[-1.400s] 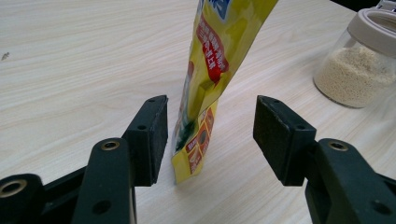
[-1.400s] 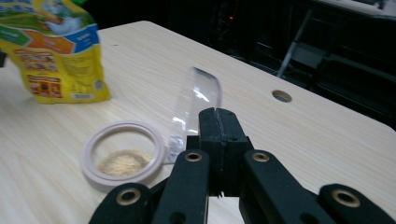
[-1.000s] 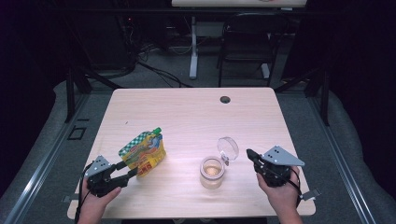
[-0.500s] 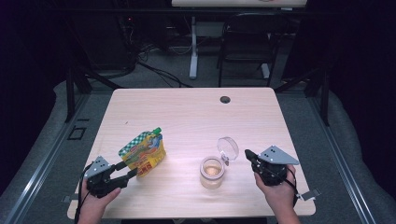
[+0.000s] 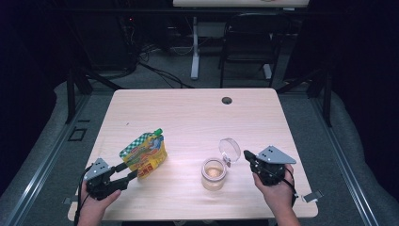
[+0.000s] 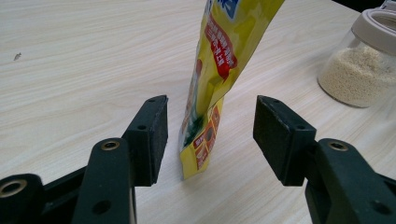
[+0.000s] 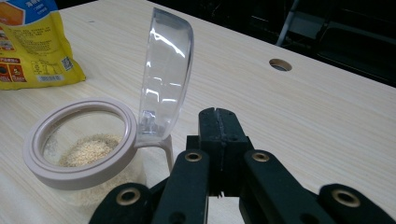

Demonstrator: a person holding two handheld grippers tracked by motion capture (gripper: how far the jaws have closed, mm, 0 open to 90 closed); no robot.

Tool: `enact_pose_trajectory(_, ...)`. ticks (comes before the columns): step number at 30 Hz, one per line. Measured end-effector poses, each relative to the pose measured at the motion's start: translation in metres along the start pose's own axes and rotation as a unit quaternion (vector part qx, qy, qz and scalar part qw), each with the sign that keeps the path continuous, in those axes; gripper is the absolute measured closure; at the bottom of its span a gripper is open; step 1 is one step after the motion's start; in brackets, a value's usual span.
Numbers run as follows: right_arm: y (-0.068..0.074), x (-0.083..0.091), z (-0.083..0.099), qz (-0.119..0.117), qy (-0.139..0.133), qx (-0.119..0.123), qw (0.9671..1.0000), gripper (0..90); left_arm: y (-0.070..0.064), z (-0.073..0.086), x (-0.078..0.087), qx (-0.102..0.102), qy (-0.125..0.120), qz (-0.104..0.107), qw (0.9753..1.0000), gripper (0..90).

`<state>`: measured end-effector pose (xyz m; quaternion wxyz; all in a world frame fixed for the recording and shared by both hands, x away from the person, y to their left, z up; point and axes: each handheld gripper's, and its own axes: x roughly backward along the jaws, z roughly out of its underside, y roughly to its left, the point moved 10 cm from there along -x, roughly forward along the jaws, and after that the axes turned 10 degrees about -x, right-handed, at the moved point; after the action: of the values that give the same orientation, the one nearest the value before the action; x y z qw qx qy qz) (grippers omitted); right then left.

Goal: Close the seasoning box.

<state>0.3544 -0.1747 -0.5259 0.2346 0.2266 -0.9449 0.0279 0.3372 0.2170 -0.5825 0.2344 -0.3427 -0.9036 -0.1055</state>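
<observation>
Pale wood-grain counter (image 5: pixel 188 113) fills the middle of a dark room, with black chair legs, cables and a grey floor beyond its far edge and a small round cable hole (image 5: pixel 227 100) near that edge.

At the near left, the left gripper (image 5: pixel 126 171) has its black fingers (image 6: pixel 152 135) spread apart, released, one on either side of the bottom corner of a yellow plastic refill pouch with a green cap (image 5: pixel 145 154). In the left gripper view the pouch (image 6: pixel 219 70) stands between the pads without clearly touching either.

At the near right, the right gripper (image 5: pixel 247 156) has its fingers (image 7: pixel 218 135) clenched together on nothing. It sits just beside the hinge of a small clear glass jar with a beige rim (image 5: pixel 213 173), which stands between the two grippers. The jar's clear round lid (image 7: pixel 167 74) is flipped upright and open. Inside the jar lie pale tan granules (image 7: pixel 88 148), low in the glass.
</observation>
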Motion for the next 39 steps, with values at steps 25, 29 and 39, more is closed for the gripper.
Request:
enact_pose_trajectory(25, 0.027, -0.007, -0.003, -0.028, 0.001, 0.025, 0.9993, 90.0, 0.006, 0.002, 0.012, 0.013, -0.006, -0.016, 0.9998, 45.4)
enact_pose_trajectory(29, 0.036, -0.007, -0.001, -0.040, 0.004, 0.028, 0.9988, 90.0, 0.008, 0.003, 0.014, 0.015, -0.004, -0.020, 0.9997, 45.4)
enact_pose_trajectory(39, 0.046, -0.009, -0.002, -0.049, 0.005, 0.041, 0.9979, 90.0, 0.014, 0.004, 0.016, 0.021, -0.005, -0.028, 0.9994, 45.4)
